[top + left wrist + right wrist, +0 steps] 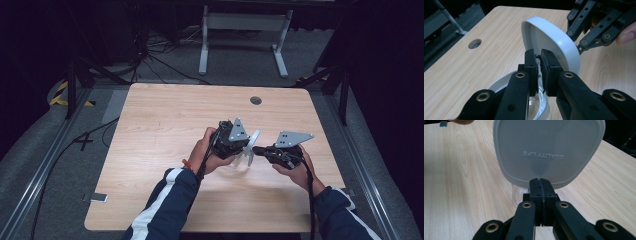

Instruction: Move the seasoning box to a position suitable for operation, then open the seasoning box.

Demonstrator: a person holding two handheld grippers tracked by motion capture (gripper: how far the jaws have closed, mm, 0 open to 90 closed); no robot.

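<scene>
The white lid (554, 40) stood up on its edge, just above a clear container (537, 105) on the wooden table (165, 125), near the middle. The right gripper (540, 182) pinched the lid's edge with its jaws pressed together. The left gripper (539, 58) pinched the container's rim. A round hole (256, 100) was farther back on the table.

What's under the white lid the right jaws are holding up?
Below the tilted white lid sits a clear container with a white rim, its wall pinched by the left gripper. The container's contents cannot be seen: the jaws and the lid cover it. Around it is bare wooden table.
</scene>
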